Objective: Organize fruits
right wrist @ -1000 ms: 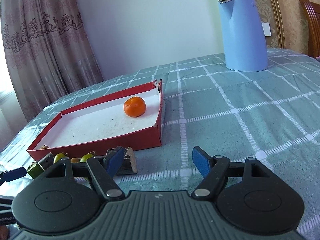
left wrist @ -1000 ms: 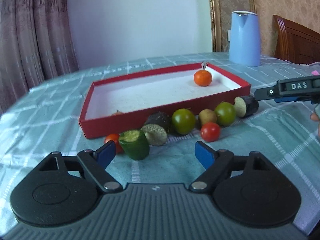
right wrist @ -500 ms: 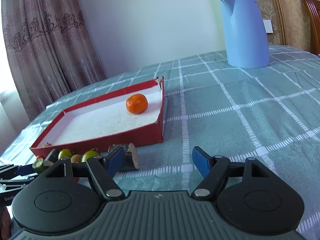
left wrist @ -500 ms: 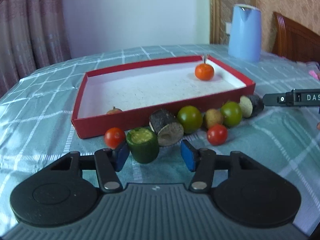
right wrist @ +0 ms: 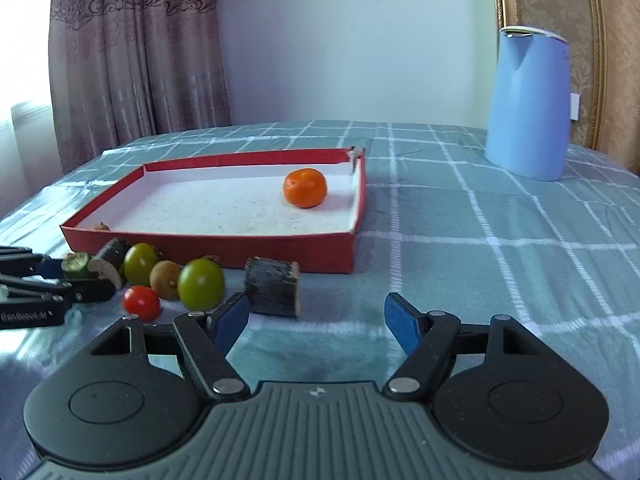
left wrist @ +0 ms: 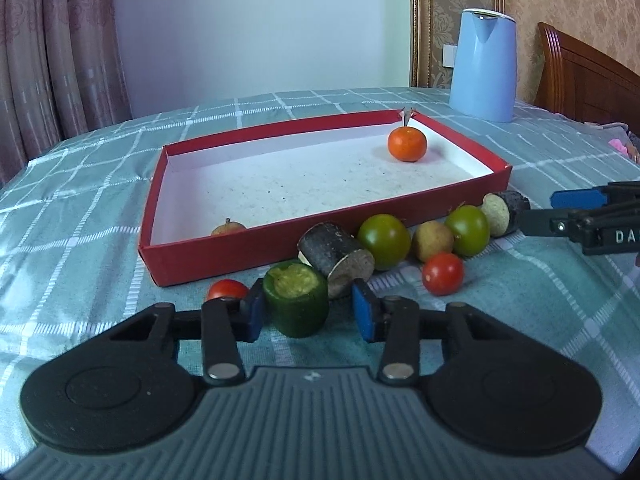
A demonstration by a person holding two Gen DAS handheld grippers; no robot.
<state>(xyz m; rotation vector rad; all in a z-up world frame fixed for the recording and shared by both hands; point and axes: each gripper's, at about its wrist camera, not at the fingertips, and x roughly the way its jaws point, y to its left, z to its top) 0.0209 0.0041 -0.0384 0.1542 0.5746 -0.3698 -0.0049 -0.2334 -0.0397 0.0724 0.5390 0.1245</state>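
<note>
**Left wrist: jaws closing on the green chunk**

Left wrist view is showing the left gripper [left wrist: 308,310] closing its jaws around the green chunk [left wrist: 297,300]. The near pad is touching the chunk's side; the far pad is standing just off it, so nothing is being gripped yet. The chunk is sitting on the bench just in front of the red tray [left wrist: 256,252], probably bound for it. A dark log piece [left wrist: 334,254] is leaning just behind, and a red tomato [left wrist: 226,290] is crowding the left pad; either could get nudged. An orange [left wrist: 407,144] is lying in the tray's far corner.

Right wrist view is showing the right gripper [right wrist: 316,320] hovering with wide, empty jaws, aimed near a bark-covered log [right wrist: 272,286], with a green tomato [right wrist: 201,283] beside the left pad. A blue kettle [right wrist: 528,108] is standing well apart.
</note>
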